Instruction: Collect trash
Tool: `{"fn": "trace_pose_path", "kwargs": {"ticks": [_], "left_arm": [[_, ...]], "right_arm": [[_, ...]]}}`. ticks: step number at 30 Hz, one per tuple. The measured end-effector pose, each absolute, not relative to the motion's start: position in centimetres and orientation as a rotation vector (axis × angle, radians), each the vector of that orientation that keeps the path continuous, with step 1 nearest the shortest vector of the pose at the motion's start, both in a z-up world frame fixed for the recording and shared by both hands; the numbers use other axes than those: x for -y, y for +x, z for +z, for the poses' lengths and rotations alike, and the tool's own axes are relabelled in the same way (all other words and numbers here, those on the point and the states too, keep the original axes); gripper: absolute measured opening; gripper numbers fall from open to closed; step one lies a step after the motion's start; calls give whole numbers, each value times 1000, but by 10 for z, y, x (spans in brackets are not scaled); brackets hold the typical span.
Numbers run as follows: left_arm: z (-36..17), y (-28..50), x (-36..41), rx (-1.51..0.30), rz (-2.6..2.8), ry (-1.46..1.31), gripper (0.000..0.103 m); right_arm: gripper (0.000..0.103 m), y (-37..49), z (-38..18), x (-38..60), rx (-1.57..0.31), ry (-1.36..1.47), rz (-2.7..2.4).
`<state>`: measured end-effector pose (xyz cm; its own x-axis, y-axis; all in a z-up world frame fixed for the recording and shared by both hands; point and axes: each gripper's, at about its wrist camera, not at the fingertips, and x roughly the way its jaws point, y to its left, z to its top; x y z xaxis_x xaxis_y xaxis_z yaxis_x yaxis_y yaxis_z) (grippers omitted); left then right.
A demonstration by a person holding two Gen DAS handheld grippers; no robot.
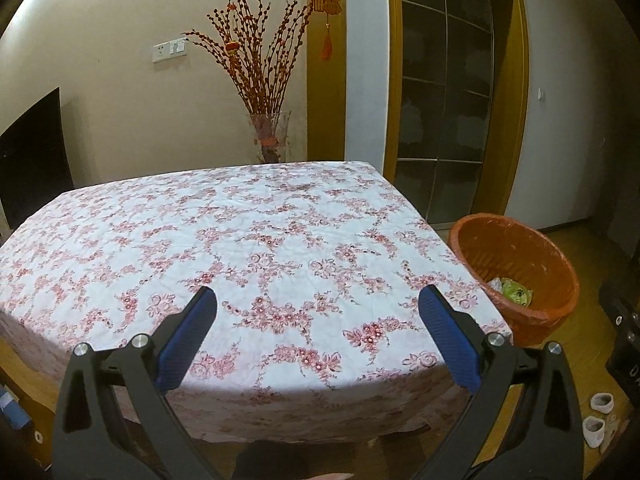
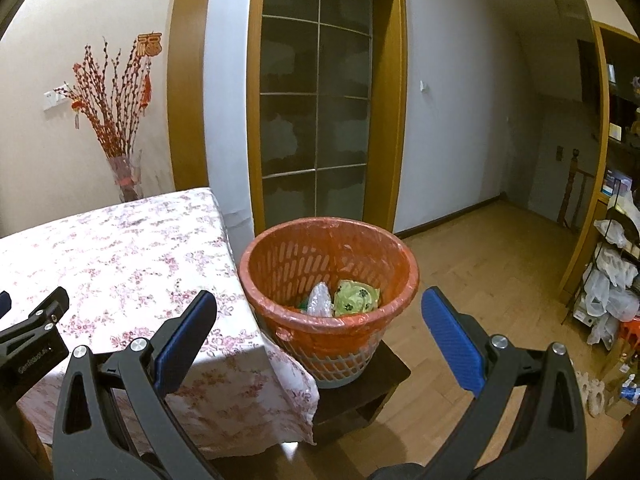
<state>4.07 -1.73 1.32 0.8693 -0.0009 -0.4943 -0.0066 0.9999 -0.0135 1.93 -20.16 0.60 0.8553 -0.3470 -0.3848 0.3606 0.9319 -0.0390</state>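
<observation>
An orange slatted waste basket (image 2: 332, 280), lined with a thin orange plastic bag, stands on a low dark stool (image 2: 384, 380) just beside the corner of a table (image 2: 120, 256) draped in a pink floral cloth. Inside lie a green flower-printed wrapper (image 2: 356, 292) and a crumpled clear plastic piece (image 2: 320, 300), side by side at the bottom. The right gripper (image 2: 319, 312) hangs over the basket's near rim, jaws spread wide and empty. The left gripper (image 1: 318, 308) hovers above the cloth, jaws likewise wide, holding nothing.
</observation>
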Motion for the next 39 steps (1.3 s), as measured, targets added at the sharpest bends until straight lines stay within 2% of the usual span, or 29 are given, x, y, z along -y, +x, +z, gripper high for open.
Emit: {"fn": "trace_pose_path", "kwargs": {"ticks": [39], "left_arm": [[1,45,12,-541,50,2,99]], "right_arm": [[101,34,-10,192,-484,35,-361]]}}
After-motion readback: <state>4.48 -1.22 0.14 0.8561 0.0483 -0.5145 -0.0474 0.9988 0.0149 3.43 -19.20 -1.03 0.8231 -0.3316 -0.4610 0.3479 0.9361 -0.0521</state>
